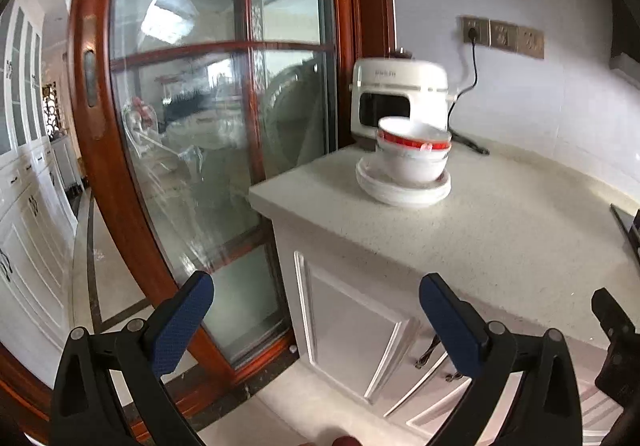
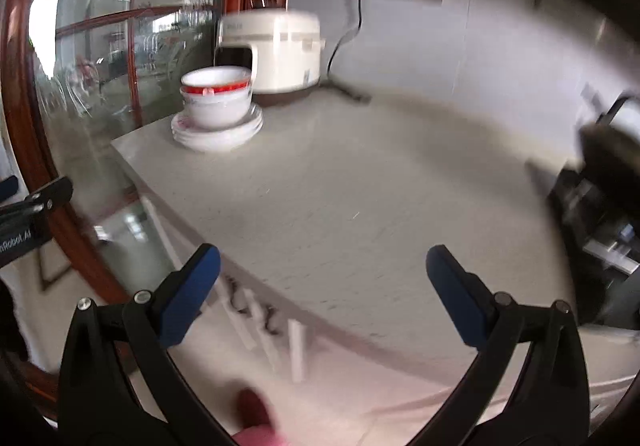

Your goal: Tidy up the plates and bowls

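Holding both tools away from the worktop, I list what shows:

Left gripper (image 1: 316, 310): blue pads spread wide, nothing between them, hanging off the counter's corner in front of the white cabinet door (image 1: 352, 330).

Right gripper (image 2: 323, 286): blue pads likewise wide apart and empty, above the near edge of the countertop (image 2: 360, 198); this view is smeared with blur.

Stack of bowls (image 1: 412, 154): white bowls nested, one with a red band near the rim, sitting upright on the plates.

Stack of plates (image 1: 402, 192): white, shallow, directly under the bowls, resting on the pale speckled counter near its far left corner, well apart from both grippers.

Rice cooker (image 1: 398, 94): cream body with a dark front panel, just behind the stack against the wall; its black cord (image 1: 472, 74) runs up to a wall socket.

Glass door (image 1: 208, 106): red-brown wooden frame, left of the counter
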`<state>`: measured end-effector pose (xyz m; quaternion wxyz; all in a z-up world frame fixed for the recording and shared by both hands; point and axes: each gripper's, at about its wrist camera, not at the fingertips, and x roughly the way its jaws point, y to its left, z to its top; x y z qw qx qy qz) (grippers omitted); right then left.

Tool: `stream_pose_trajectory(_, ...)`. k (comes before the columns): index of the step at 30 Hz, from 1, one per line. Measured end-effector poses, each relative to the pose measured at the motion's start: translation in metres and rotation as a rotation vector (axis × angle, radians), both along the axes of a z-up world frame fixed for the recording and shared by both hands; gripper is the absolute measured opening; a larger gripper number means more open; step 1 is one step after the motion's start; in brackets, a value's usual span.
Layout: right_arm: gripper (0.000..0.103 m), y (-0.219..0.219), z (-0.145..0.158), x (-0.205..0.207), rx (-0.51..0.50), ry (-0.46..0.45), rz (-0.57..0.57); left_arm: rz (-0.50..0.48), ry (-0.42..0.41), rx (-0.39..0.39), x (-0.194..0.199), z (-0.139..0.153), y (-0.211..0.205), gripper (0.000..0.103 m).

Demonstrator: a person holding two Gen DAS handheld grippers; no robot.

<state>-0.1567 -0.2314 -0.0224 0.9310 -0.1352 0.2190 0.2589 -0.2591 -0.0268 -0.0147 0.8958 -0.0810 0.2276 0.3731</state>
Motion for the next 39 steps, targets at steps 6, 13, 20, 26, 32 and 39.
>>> stream_pose_trajectory(6, 0.103, 0.002, 0.025, -0.028, -0.001, -0.121, 0.012, -0.021, -0.033, -0.065, -0.005, 0.011, 0.004, 0.103)
stream_pose_trajectory(13, 0.103, 0.006, 0.028, -0.027, 0.001, -0.112, 0.008, -0.085, -0.044, -0.066, -0.006, 0.021, -0.015, 0.103)
stream_pose_trajectory(20, 0.103, 0.005, 0.027, -0.028, -0.002, -0.099, 0.024, -0.074, -0.057, -0.07, -0.007, 0.021, -0.023, 0.103)
stream_pose_trajectory(26, 0.103, 0.008, 0.026, -0.027, 0.006, -0.089, 0.034, -0.071, -0.048, -0.06, -0.006, 0.021, -0.024, 0.103)
stream_pose_trajectory(32, 0.103, 0.01, 0.025, -0.026, 0.013, -0.08, 0.049, -0.065, -0.04, -0.053, -0.005, 0.02, -0.027, 0.103)
stream_pose_trajectory(39, 0.103, 0.011, 0.024, -0.025, 0.013, -0.074, 0.057, -0.064, -0.038, -0.049, -0.004, 0.02, -0.027, 0.103)
